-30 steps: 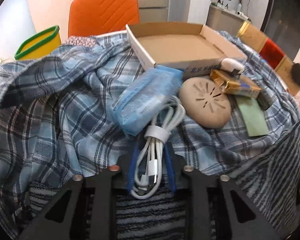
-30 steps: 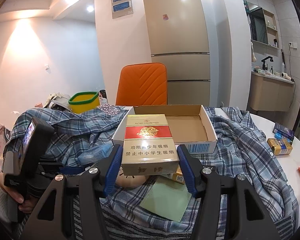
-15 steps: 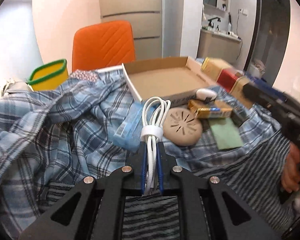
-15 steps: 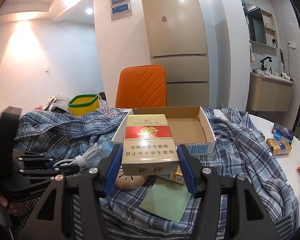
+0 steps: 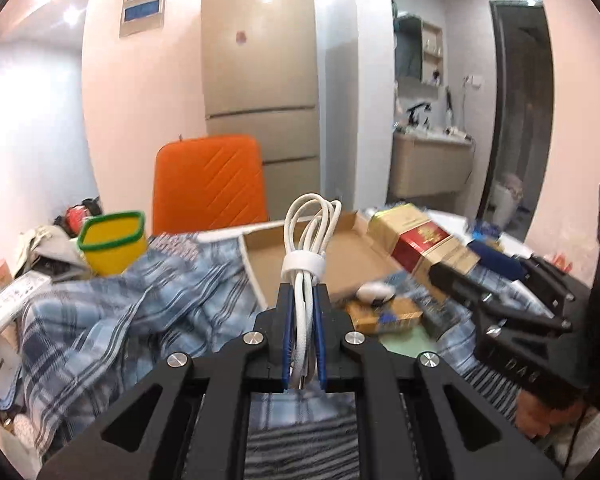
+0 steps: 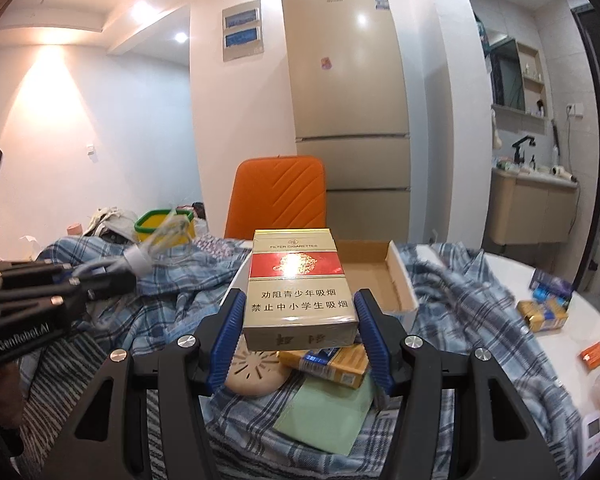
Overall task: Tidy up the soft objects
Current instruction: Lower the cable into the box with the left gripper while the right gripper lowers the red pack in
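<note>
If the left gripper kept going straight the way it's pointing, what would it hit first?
Most likely the open cardboard box. The left gripper, shut on the white cable bundle, aims slightly downward over the plaid shirt toward the box's tray. Depth is uncertain; it might pass above the near wall.

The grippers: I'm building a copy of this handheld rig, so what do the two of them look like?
Both match. The left gripper and right gripper have angular matte-black frames with triangular cut-outs and round silver screws. Their fingers carry ribbed blue pads. Seen from the right wrist camera, the left gripper's side bears white "GenRobot.AI" lettering. No cables or sleeves show clearly.
</note>
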{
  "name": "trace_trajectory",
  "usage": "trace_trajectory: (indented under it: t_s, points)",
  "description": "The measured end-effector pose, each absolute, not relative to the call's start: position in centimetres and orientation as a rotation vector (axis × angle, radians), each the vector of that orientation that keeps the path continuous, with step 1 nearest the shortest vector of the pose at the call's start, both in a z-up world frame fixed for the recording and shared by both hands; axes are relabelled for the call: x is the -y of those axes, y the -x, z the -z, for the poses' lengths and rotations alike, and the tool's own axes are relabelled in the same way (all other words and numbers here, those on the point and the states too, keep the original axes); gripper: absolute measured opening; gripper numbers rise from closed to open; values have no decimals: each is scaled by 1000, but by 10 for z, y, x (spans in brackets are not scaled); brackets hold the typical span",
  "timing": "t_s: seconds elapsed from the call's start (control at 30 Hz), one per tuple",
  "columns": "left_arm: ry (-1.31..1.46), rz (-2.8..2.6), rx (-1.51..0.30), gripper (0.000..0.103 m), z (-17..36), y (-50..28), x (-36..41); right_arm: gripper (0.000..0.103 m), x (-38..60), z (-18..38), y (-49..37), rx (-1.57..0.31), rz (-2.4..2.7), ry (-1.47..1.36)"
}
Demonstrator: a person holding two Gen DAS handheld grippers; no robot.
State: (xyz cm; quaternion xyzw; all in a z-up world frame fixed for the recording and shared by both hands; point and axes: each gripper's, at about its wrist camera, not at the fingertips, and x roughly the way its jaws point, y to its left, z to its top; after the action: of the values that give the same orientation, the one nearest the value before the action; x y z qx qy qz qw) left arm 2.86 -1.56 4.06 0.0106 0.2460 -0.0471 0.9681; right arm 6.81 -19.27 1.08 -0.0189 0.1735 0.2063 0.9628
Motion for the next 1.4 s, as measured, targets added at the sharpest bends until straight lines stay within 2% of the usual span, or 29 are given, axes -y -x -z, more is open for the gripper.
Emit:
trace_trajectory:
  t_s: [0.5,0.87,1.07,1.4]
  points:
    - [-54,119,-354,8,-103,-89,55,59,194,-82,-103,-193,-341,121]
    - [30,64,-293,8,-121,-130,38,59,206,-108,-156,-154,-262,47]
    - [38,35,-355,8,-105,-157,32,59,209,-104,-182,-176,-256,20]
    - [34,42,-561,8,-47,-199,40,59,199,-57,-224,-311,-274,35]
